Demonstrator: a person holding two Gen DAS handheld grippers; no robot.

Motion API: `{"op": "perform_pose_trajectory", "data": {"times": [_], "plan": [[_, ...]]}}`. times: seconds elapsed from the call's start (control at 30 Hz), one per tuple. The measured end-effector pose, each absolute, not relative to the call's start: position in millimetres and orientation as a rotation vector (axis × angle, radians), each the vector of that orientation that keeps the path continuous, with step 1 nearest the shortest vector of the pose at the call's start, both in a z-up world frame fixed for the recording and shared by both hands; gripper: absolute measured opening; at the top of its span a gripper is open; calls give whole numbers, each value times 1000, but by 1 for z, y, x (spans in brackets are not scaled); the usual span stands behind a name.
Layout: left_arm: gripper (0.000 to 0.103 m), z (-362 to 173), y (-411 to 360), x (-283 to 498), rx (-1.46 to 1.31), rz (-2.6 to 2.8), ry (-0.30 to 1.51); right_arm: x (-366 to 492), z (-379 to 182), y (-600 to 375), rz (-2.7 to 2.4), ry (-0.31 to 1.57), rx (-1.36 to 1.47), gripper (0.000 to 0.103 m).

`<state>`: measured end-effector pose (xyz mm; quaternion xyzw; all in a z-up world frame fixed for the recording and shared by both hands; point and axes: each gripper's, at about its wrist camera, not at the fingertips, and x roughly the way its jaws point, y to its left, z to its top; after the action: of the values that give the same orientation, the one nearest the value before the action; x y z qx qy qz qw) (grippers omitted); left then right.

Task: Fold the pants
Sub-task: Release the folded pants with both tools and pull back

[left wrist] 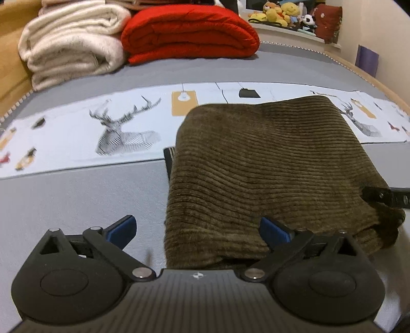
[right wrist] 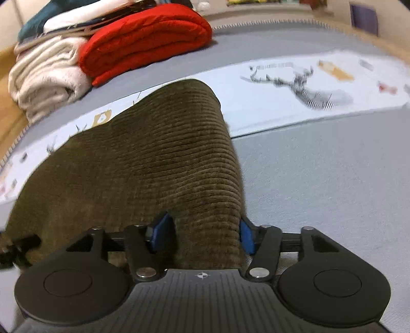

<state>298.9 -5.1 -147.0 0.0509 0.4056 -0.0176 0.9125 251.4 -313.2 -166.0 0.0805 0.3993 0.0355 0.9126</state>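
Left wrist view: left claw (left wrist: 197,229) spread wide, blue pads (left wrist: 122,228) far apart, nothing pinched; right pad lying against the near edge of the pants (left wrist: 264,164), left pad over bare bed (left wrist: 77,194). Brown corduroy pants folded into a thick block, from center toward 3 o'clock, near end on the grey bed, far end on the white deer-print cloth (left wrist: 77,133). At 3 o'clock, black tip of the right claw (left wrist: 384,198) touching the pants' right edge. At 11 o'clock a folded cream blanket (left wrist: 71,48), just beside it at 12 o'clock a folded red blanket (left wrist: 189,35); at 1 o'clock plush toys (left wrist: 284,14) on a ledge. Right wrist view, somewhat blurred: right claw (right wrist: 202,234) part closed, pinching the near right corner of the pants (right wrist: 143,158), a bunch of corduroy held between both blue pads (right wrist: 161,231). Pants spreading from center toward 9 o'clock, far edge over the deer-print cloth (right wrist: 294,97). Grey bed (right wrist: 320,179) bare at 3 o'clock. Red blanket (right wrist: 146,38) at 11 o'clock, cream blanket (right wrist: 43,79) at 10 o'clock, further folded fabrics (right wrist: 64,18) stacked on top of it. At 9 o'clock, low, a dark part at the pants' edge, too blurred to identify.
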Motion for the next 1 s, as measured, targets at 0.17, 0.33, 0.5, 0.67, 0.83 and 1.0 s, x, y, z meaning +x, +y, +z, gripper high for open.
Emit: {"op": "perform_pose_trajectory", "data": {"times": [0.17, 0.33, 0.5, 0.67, 0.83, 1.0], "plan": [[103, -120, -12, 258, 149, -41, 806, 187, -134, -273, 98, 660, -107, 86], [103, -119, -7, 207, 51, -5, 807, 101, -118, -266, 29, 534, -38, 92], [103, -126, -4, 179, 8, 3, 856, 58, -124, -266, -6, 597, 89, 92], [103, -118, -5, 172, 44, -12, 823, 48, -124, -257, -13, 587, 23, 92], [103, -116, -3, 169, 39, -22, 802, 40, -127, -259, -27, 552, 10, 92], [103, -115, -5, 169, 64, -7, 790, 40, -129, -263, 2, 530, 61, 92]]}}
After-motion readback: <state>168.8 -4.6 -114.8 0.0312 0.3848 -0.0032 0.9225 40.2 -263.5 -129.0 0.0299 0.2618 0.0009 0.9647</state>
